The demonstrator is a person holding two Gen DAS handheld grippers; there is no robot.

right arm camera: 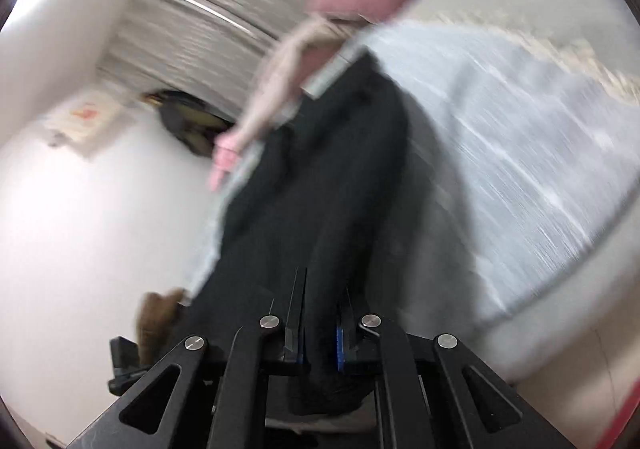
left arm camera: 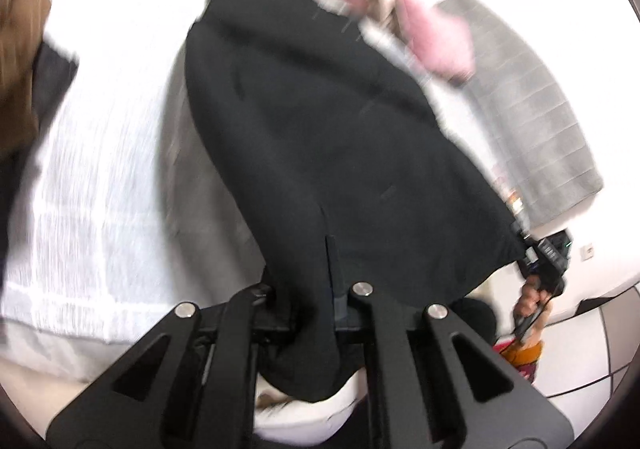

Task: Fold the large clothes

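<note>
A large black garment [left arm camera: 320, 121] hangs stretched between my two grippers above a bed with a white textured cover [left arm camera: 92, 177]. My left gripper [left arm camera: 320, 289] is shut on one corner of the garment, cloth bunched between its fingers. My right gripper [right arm camera: 320, 313] is shut on the other corner of the black garment [right arm camera: 320, 185]. In the left wrist view the right gripper [left arm camera: 540, 261] shows at the far right, held by a hand. Both views are motion-blurred.
A pink and beige garment [left arm camera: 432, 37] lies at the far end of the bed, also in the right wrist view [right arm camera: 280, 89]. A brown cloth [left arm camera: 20, 49] lies at the left. A grey curtain [left arm camera: 532, 109] and white walls stand beyond. A black bag [right arm camera: 188, 125] is on the floor.
</note>
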